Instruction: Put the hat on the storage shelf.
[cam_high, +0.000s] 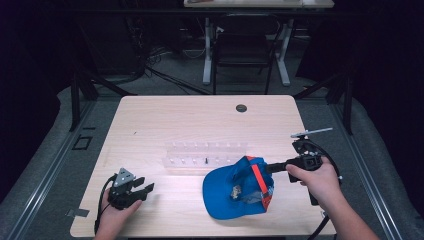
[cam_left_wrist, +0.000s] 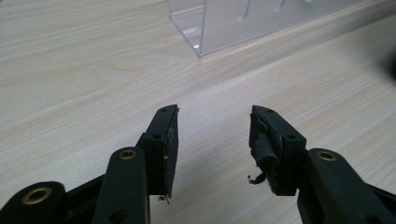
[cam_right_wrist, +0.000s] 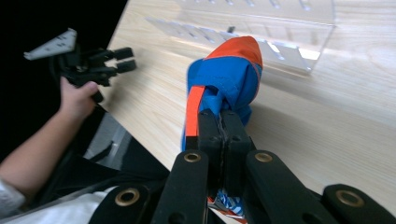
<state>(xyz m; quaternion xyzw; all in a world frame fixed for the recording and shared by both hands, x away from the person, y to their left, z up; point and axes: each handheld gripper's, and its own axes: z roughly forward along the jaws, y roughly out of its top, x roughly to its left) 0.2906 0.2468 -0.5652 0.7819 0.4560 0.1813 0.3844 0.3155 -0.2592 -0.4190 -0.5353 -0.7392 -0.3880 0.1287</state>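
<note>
A clear acrylic rack with a row of small pegs (cam_high: 205, 154) stood across the middle of the pale wood-grain table (cam_high: 165, 117), just behind the blue fabric cap with orange trim (cam_high: 235, 189). The cap's rear edge lay very near the rack's front wall, so the rack bounded it on the far side. A small dark peg-like piece (cam_high: 206, 160) stood in the rack's front row. A round dark grommet (cam_high: 241, 108) sat in the tabletop near the far edge, well apart from everything else. Beyond the table were a dark folding chair (cam_high: 242, 47) and the white legs of another desk (cam_high: 207, 50).

The cap lay upside down at the front right of the table, its soft cloth crumpled, an orange strap running across its crown. The right black two-jaw gripper (cam_high: 272, 167) had its jaws pressed together on the cap's rim; in the right gripper view the blue and orange cloth (cam_right_wrist: 224, 79) bulged up just above the closed jaws.

The left black two-jaw gripper (cam_high: 142, 189), topped by a grey three-cornered plate, rested at the front left, well apart from the cap. Its jaws stood apart over bare wood, their worn dark pads (cam_left_wrist: 264, 140) frayed at the edges, with a corner of the rack (cam_left_wrist: 224, 28) ahead.
</note>
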